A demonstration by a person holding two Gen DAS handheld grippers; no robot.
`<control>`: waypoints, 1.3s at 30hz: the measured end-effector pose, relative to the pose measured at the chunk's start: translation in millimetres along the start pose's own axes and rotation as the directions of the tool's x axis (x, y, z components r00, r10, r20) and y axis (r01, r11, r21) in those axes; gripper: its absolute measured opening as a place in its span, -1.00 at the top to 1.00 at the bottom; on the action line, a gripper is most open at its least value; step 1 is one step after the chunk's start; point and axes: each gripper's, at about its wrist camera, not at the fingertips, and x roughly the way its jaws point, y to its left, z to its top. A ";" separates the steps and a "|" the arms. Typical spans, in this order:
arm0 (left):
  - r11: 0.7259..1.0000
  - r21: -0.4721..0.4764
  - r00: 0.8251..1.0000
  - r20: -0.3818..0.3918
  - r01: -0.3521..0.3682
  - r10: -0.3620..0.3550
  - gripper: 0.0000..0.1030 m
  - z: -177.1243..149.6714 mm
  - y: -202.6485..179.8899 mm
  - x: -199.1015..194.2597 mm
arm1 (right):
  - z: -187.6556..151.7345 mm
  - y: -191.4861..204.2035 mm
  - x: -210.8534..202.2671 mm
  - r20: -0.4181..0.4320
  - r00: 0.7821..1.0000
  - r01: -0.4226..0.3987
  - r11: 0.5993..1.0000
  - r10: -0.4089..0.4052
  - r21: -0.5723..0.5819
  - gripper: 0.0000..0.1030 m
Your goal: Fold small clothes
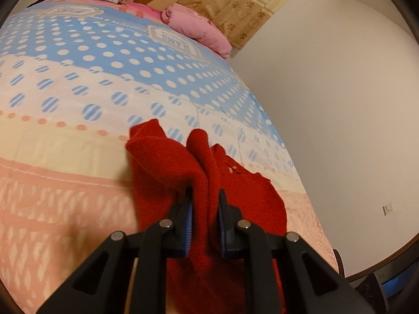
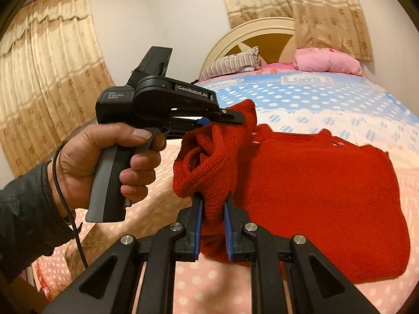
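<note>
Both claws clamp bunched folds of a red knit sweater (image 2: pixel 314 183) lying lower right of frame on the polka-dot bedspread (image 2: pixel 327 96). The right gripper (image 2: pixel 213 198) pinches a raised sleeve at lower center, jaws narrowly parted around the wool. The left gripper (image 2: pixel 230 116), held in a hand (image 2: pixel 104 162) at center left, bites the same bunch from above.

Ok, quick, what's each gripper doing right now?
Left gripper: closed on the red sweater.
Right gripper: closed on the sweater too.

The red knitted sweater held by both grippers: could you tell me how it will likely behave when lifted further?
The red knitted sweater will probably drape limply: its raised edge already bunches between the left gripper and right gripper. The thick knit likely grips the ridged blue pads well. It may stretch under its own weight.
</note>
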 end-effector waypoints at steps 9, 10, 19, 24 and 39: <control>0.998 0.039 0.999 -0.030 0.039 -0.038 0.67 1.5 -43.3 33.3 | -3.6 -40.4 -30.2 0.049 0.999 -0.002 0.995 -0.003 0.101 0.73; 0.998 0.044 0.999 -0.035 0.043 -0.041 0.67 1.0 -48.3 37.4 | -4.6 -45.5 -33.5 0.051 0.999 -0.002 0.993 -0.004 0.114 0.74; 0.991 0.112 0.994 -0.086 0.072 -0.062 0.68 -5.8 -90.6 70.2 | -16.8 -84.0 -64.7 0.063 0.998 0.011 0.980 -0.023 0.197 0.74; 0.984 0.165 0.992 -0.124 0.061 -0.040 0.68 -15.0 -112.8 95.9 | -32.2 -109.2 -72.9 0.061 0.998 0.013 0.960 -0.031 0.281 0.74; 0.895 0.446 0.996 -0.075 -0.008 0.047 0.46 -53.2 -162.4 86.3 | -65.9 -156.9 -95.6 0.030 0.997 0.049 0.890 -0.071 0.453 0.73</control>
